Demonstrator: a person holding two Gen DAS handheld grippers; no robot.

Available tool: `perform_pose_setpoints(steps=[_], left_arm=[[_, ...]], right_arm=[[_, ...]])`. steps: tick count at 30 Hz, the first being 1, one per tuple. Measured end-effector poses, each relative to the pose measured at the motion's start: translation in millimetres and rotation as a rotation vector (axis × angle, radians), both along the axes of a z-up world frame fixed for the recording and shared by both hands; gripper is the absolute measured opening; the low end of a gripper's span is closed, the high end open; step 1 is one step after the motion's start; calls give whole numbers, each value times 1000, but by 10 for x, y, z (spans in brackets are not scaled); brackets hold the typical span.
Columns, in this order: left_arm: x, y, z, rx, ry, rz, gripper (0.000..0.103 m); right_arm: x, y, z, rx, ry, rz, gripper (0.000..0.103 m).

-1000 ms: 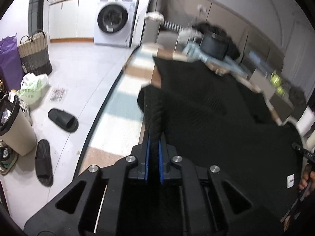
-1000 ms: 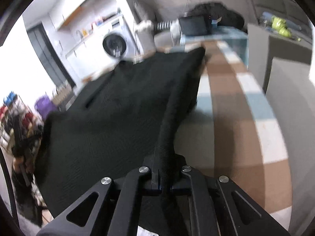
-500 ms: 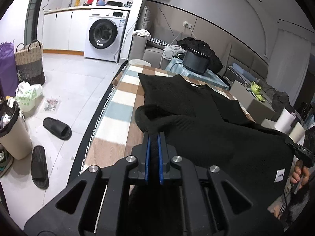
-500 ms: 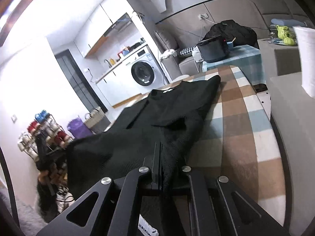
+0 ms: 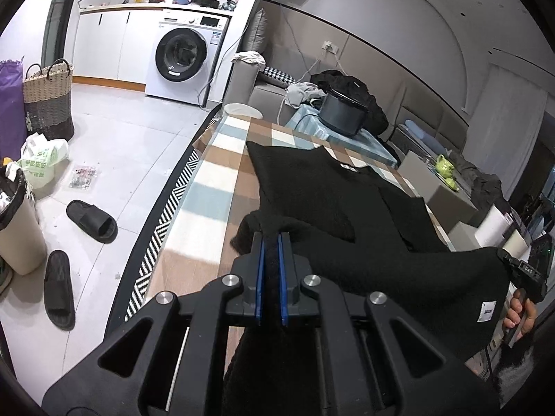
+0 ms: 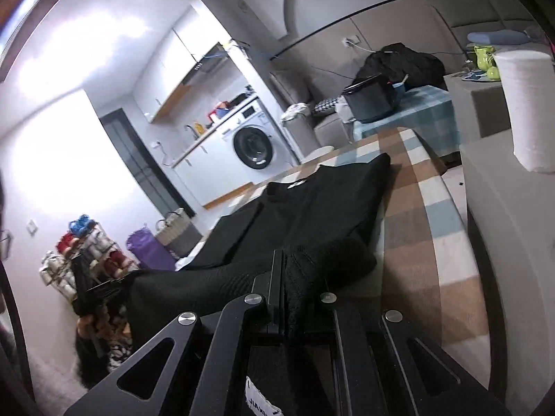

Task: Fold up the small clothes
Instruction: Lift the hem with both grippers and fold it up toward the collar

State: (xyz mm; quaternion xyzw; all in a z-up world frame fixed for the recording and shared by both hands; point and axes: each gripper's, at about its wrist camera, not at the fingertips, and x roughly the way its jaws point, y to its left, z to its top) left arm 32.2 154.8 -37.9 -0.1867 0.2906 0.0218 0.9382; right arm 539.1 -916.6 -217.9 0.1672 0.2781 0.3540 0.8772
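The left gripper (image 5: 272,242) and right gripper (image 6: 281,260) each pinch a hem corner of the black knit sweater (image 5: 364,253), lifting that near edge. It sags between them, its white-labelled collar end lying flat on the checked tablecloth (image 5: 222,173) beyond.

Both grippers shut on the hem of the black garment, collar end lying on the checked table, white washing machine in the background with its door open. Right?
Not quite: the left wrist view shows the washing machine with its round door closed. The rest holds: left gripper and right gripper are shut on the black garment, its collar end on the checked table.
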Motion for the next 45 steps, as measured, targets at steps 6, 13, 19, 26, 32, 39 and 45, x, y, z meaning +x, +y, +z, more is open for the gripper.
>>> perform_pose_setpoints(steps=[6,13,19,26,32,39,45], left_arm=[[632,87,-89,10,37,52,5],[1253,96,-469,54,222,75,14],[1189,177,-672,-34,253,64,63],[1499,-67,-844,2,320,3,61],[1613,-233,-854,67,283,-46,24],[1459,-266,-841,103,290,-71,22],[1128,-292,-834,142,297,-75,22]], right_arm=[[633,193,38,-40,107,-165,5],[1218,316,-285,-135,252,-326,18],[1060,143,-501,-163,307,-271,59],[1085,405,-585,-243,278,-178,58],[1177,627,-665,-301,279,-145,25],[1065,635,-680,-312,282,-120,22],[827,580,-695,-316,285,-94,22]])
